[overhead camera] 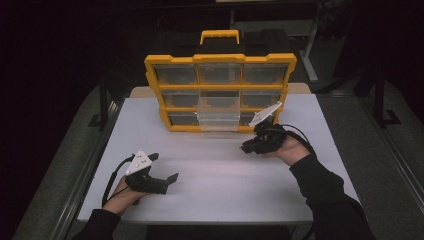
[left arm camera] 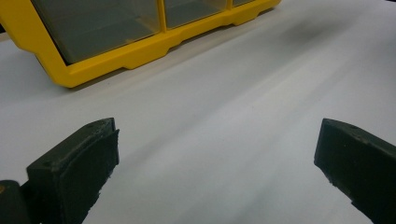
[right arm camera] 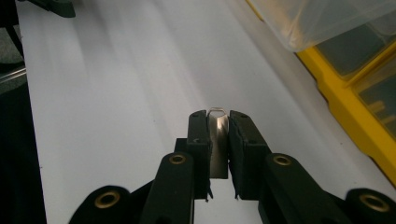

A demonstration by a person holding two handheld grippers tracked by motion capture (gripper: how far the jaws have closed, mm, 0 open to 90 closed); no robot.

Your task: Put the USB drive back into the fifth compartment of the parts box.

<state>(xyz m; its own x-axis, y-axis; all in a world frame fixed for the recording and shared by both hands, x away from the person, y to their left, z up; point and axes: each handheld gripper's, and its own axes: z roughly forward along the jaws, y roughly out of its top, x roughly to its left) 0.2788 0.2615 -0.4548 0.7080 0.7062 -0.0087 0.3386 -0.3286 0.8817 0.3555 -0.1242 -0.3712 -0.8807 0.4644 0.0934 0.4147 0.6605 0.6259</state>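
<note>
A white table point(overhead camera: 215, 185) is taking up most of the high view, standing in a dark room. At its far edge a yellow organizer case point(overhead camera: 220, 92) is standing upright with a yellow handle point(overhead camera: 219, 36) on top, its front divided into clear drawers in three rows. The middle drawer of the bottom row, a clear drawer point(overhead camera: 218, 119), is sticking out toward the person while the others are sitting flush.

The person's forearms, in dark sleeves, are coming in from the bottom. The left gripper point(overhead camera: 162, 172) is resting low over the near left part of the table, well apart from the case, and its jaws are standing wide with nothing but bare tabletop between them; the left gripper view is showing the yellow lower corner of the case point(left arm camera: 116, 56) ahead of it.

The right gripper point(overhead camera: 248, 148) is hovering just in front of the case's lower right part, near the pulled-out drawer, pointing toward the left side of the table. Its jaws are standing narrow and are pinching a small, thin metal piece point(right arm camera: 218, 140) that is shining between the pads, its rounded tip poking just past the jaw ends. The drawer's clear corner point(right arm camera: 317, 23) is showing at the upper right of the right gripper view.
</note>
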